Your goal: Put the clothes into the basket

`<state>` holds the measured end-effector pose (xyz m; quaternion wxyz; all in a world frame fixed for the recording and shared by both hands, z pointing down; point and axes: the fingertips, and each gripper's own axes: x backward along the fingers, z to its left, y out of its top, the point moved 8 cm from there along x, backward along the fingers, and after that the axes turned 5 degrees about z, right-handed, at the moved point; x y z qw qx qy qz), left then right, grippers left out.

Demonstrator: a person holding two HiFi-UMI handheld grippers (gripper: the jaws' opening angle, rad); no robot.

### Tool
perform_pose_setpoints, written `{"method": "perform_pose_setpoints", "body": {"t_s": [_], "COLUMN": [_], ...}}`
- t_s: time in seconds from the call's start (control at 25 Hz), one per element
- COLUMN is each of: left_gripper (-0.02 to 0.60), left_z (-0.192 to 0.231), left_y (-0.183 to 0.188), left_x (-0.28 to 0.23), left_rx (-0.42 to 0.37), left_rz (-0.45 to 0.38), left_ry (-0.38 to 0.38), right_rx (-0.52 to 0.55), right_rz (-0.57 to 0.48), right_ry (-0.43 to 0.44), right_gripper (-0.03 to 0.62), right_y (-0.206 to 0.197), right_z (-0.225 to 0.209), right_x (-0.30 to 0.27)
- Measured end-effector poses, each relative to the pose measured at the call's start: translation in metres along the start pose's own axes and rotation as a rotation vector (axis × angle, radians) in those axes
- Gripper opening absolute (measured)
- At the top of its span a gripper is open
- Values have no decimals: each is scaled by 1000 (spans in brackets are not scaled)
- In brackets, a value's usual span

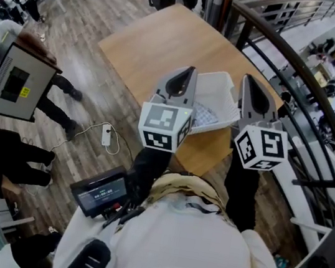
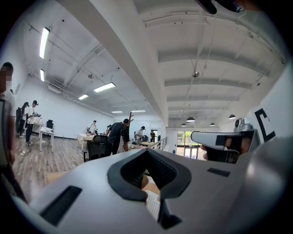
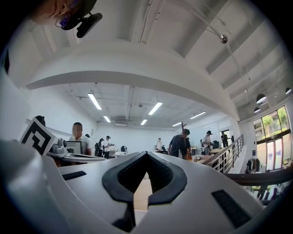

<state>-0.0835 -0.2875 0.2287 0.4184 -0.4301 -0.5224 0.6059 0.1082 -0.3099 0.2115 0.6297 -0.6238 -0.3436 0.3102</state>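
A white plastic basket [image 1: 224, 92] stands on the near right part of a wooden table [image 1: 163, 41], with a pale patterned cloth [image 1: 203, 114] lying inside it. Both grippers are raised above the table's near edge, over the basket. My left gripper [image 1: 188, 74] hangs over the basket's left rim, its jaws together and nothing between them. My right gripper [image 1: 249, 81] is over the basket's right side, also shut and empty. In the left gripper view a bit of white basket mesh [image 2: 152, 204] shows through the gap behind the closed tips [image 2: 159, 215]. The right gripper view shows only tabletop [image 3: 141, 194] there.
A dark curved metal railing [image 1: 303, 76] runs close along the right of the table. People stand at the left, one holding a flat monitor [image 1: 17, 82]. A white power strip [image 1: 107, 134] and cable lie on the wood floor. A small screen device [image 1: 101, 193] hangs at the holder's waist.
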Motion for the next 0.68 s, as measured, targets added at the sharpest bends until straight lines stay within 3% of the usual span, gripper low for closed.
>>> {"method": "perform_pose_setpoints", "body": {"t_s": [0.68], "left_gripper": [2], "left_z": [-7], "left_y": [-6], "left_x": [-15], "left_rx": [-5], "left_rz": [27], "left_ry": [-32], "right_rx": [1], "right_rz": [14], "right_ry": [-1], "right_gripper": [20], "right_y": [-7], "right_z": [-12], "right_x": [-2]}}
